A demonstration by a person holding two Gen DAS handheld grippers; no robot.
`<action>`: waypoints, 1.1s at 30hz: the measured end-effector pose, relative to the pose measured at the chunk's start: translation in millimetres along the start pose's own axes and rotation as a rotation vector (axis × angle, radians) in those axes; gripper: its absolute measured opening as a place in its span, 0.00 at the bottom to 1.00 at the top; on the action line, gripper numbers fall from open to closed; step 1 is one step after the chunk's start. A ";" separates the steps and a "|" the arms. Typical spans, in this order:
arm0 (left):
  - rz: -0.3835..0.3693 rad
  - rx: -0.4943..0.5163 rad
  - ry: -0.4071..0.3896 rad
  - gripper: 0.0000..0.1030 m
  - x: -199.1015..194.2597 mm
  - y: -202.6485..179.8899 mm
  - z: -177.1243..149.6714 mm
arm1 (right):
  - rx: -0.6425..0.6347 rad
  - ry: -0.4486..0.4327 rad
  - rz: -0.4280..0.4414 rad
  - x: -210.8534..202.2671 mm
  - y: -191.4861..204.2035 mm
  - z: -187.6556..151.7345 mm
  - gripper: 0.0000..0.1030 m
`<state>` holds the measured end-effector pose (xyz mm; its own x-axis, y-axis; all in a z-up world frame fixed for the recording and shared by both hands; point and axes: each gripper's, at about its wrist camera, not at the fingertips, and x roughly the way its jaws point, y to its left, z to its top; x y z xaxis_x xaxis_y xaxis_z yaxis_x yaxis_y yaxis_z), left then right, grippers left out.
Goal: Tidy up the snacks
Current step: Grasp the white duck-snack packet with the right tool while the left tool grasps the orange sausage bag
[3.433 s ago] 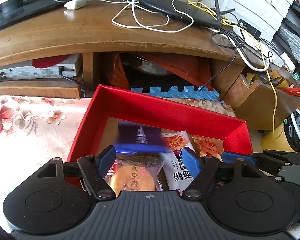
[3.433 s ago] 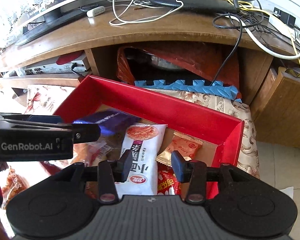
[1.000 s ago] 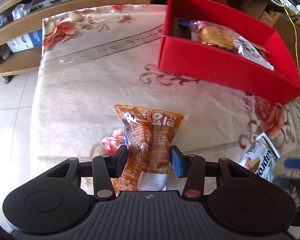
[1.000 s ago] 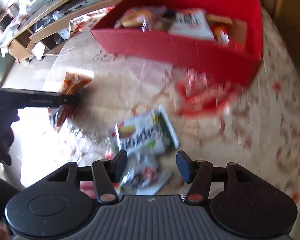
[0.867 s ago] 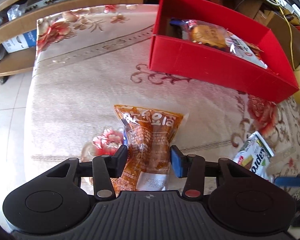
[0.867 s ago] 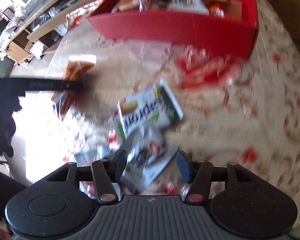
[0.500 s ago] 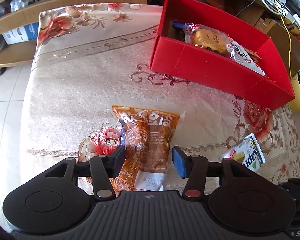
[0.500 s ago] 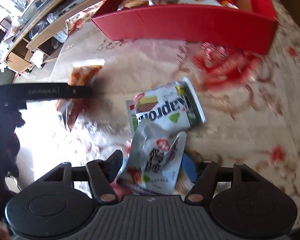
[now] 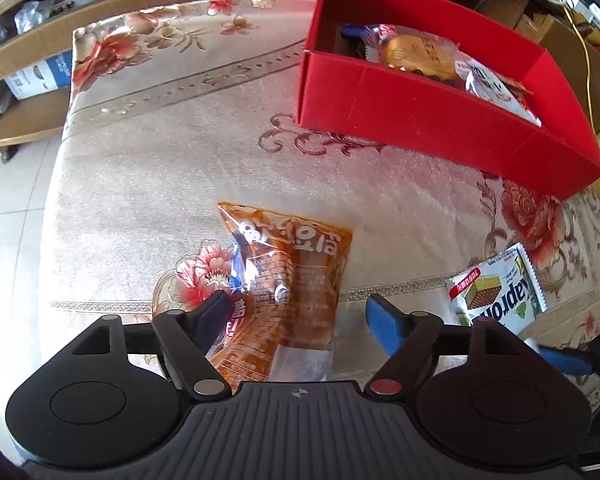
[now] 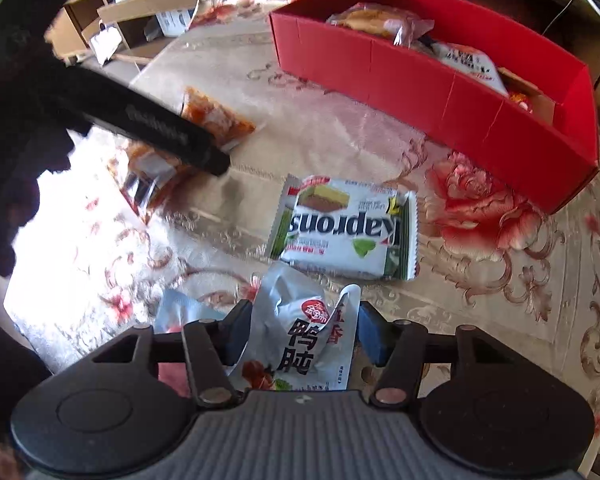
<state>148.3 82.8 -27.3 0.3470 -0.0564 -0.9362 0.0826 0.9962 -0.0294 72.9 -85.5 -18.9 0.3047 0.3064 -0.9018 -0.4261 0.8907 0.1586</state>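
Three loose snack packets lie on the floral-clothed tabletop (image 9: 180, 152); a red box (image 9: 420, 120) at the far right already holds several more.

Open room: a broad bare stretch of cloth lies between the packets and the near wall of the red box; the tabletop's left edge drops to tiled floor.

Orange packet (image 9: 288, 292): near left, flat, long axis running near-to-far, printed end pointing far. The left gripper (image 9: 300, 312) straddles it, jaws spread and just widened; the left pad touches its side, the right pad stands clear.

White-and-green wafer packet (image 10: 344, 228): centre, flat, long axis left-to-right, lettering upside down from the near side.

Silver packet (image 10: 300, 340): nearest, crumpled, standing up between the jaws of the right gripper (image 10: 300, 332), which have just narrowed and pinch it.
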 end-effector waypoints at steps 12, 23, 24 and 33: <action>-0.025 -0.053 -0.031 0.51 -16.2 2.2 -10.3 | 0.050 -0.101 0.001 -28.7 -17.5 16.7 0.53; -0.084 -0.096 -0.077 0.46 -34.4 4.2 -11.5 | 0.068 -0.136 0.013 -37.1 -22.0 20.3 0.53; -0.081 -0.096 -0.072 0.46 -32.8 3.8 -11.4 | 0.070 -0.133 0.012 -36.4 -22.7 20.2 0.53; -0.035 -0.108 -0.024 0.77 -11.8 8.4 -6.4 | 0.071 -0.113 0.028 -32.8 -22.5 18.9 0.53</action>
<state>138.9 92.3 -18.7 0.3678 -0.0916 -0.9254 -0.0055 0.9949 -0.1007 88.6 -109.3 14.7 0.3889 0.3638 -0.8464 -0.3754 0.9016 0.2150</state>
